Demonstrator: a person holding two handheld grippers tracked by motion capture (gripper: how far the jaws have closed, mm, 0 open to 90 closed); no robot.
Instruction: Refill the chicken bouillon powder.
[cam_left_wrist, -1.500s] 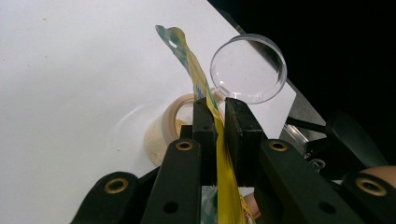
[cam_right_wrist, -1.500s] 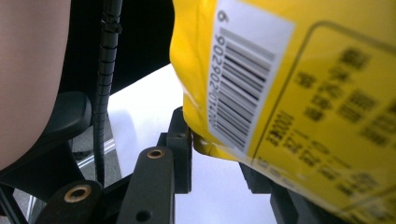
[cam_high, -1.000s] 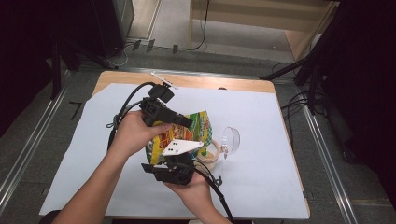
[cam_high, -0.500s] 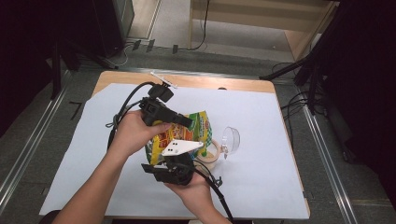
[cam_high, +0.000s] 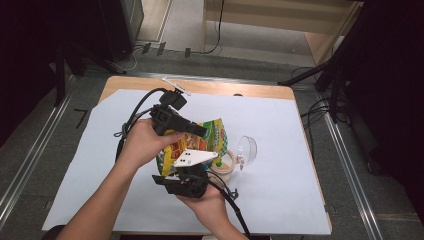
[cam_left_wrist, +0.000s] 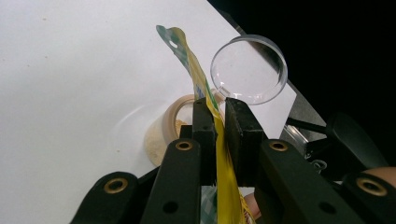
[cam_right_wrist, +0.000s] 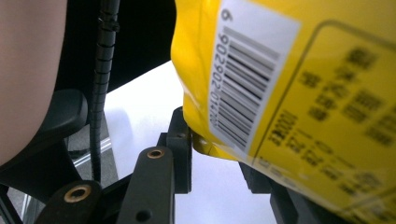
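While my left hand-held gripper pinches the yellow bag tight, its mouth tilts toward three o'clock over the cup; my right hand-held gripper seems clamped on its bottom.

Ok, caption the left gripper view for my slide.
Left tongs pinch the yellow snack bag's edge above a small powder-filled cup, with a clear round lid beside it.

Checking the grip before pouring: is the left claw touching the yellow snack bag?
Touching. The left gripper view shows the left claw with both jaws pressed flat against the thin edge of the yellow snack bag.
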